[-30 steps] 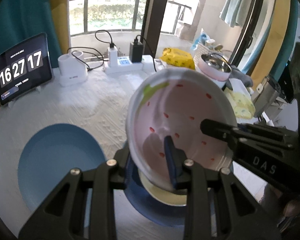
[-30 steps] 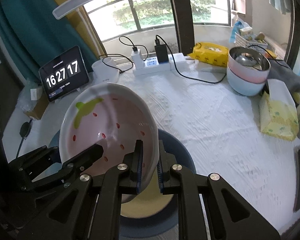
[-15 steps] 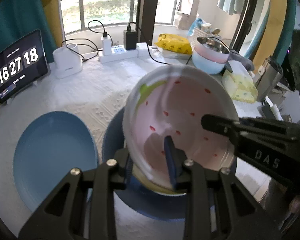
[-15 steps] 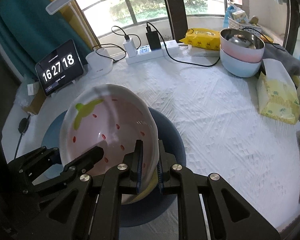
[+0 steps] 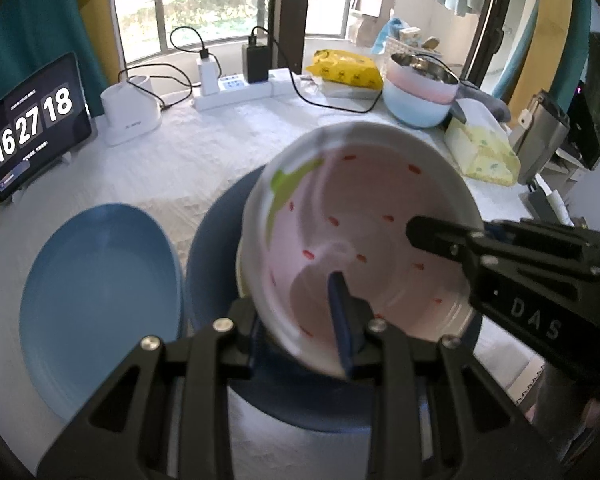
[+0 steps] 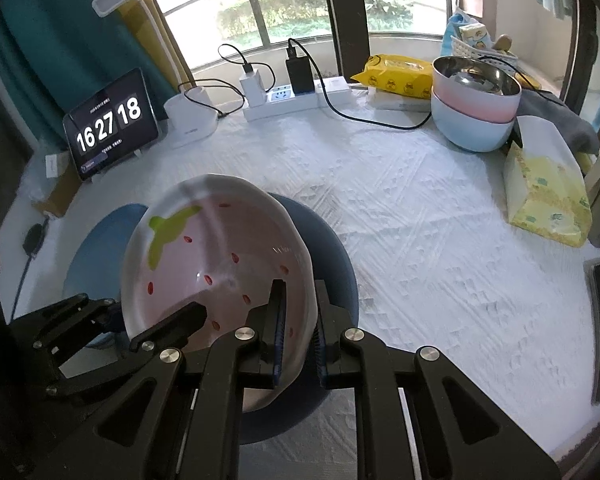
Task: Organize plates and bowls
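On the white-clothed table (image 6: 420, 240), both the left gripper (image 5: 300, 320) and right gripper (image 6: 298, 332), clamped on the strawberry bowl (image 6: 216, 264), have lowered it nearer the dark blue plate (image 5: 216, 264), so stacking looks close

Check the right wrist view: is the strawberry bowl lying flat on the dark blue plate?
No, the strawberry bowl is tilted, its rim pinched by both the right gripper and the left gripper above the dark blue plate.
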Action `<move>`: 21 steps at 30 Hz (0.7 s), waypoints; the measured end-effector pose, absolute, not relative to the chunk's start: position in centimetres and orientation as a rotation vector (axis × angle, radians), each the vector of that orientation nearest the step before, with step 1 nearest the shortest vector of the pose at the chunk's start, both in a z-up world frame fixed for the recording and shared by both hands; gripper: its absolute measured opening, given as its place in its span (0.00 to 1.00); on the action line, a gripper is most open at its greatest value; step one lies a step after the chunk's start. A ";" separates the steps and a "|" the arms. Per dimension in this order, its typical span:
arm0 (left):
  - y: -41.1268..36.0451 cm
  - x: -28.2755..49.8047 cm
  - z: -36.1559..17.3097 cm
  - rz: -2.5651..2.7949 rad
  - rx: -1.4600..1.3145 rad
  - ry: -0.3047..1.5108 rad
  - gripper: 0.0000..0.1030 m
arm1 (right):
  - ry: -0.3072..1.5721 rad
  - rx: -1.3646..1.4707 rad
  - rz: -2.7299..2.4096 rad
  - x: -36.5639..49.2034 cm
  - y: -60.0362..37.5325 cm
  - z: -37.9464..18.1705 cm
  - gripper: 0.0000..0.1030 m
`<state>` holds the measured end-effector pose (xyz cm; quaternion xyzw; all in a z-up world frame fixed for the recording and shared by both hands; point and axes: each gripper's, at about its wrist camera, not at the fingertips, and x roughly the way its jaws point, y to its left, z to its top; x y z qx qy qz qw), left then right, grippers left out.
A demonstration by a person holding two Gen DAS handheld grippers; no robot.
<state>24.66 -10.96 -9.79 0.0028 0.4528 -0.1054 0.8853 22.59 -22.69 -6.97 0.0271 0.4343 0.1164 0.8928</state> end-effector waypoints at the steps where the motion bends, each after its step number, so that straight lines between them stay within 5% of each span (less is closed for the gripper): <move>1: -10.9 24.6 -9.8 -0.218 0.005 0.943 0.29 | 0.898 0.049 0.240 22.5 -22.6 -7.0 0.13; 21: -10.9 24.2 -9.4 -0.199 0.028 0.923 0.30 | 0.894 -0.016 0.211 22.4 -22.0 -7.5 0.14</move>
